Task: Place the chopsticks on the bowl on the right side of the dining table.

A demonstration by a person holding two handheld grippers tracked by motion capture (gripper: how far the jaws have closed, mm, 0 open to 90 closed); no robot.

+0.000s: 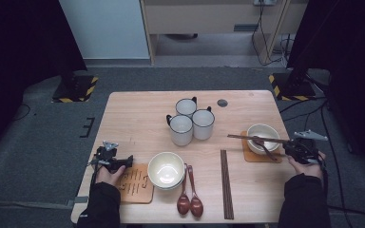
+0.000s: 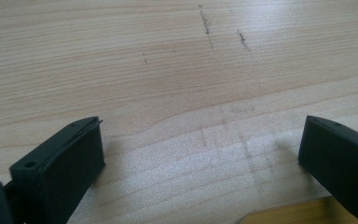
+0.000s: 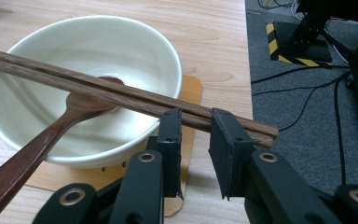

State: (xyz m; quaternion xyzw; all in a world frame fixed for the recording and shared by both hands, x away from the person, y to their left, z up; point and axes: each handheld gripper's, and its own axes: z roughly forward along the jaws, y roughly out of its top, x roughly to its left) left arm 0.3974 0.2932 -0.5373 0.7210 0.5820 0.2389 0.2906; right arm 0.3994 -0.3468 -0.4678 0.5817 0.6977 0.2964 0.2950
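- Right gripper [image 3: 196, 122]: jaws closed on a pair of chopsticks [image 3: 121, 93], pinched near one end; remainder of the pair reaching forward from the jaws across the rim of a white bowl [image 3: 88, 56].
- Directly below the held pair, ahead of the jaws: brown spoon [image 3: 60, 123] lying in that bowl, handle leaning over the near rim; bowl seated on an orange mat [image 3: 193, 93].
- Step in hand, as judged: laying the chopsticks over the bowl.
- Next move: lowering until both sticks bear on the rim, level, then parting the jaws without a roll.
- Left gripper [image 2: 200, 154]: jaws wide apart, empty, bare table [image 2: 177, 70] between and beyond them.
- Farther out: second bowl [image 1: 166, 169], two spoons [image 1: 190, 192], second chopstick pair [image 1: 225, 183], three mugs [image 1: 190, 121].
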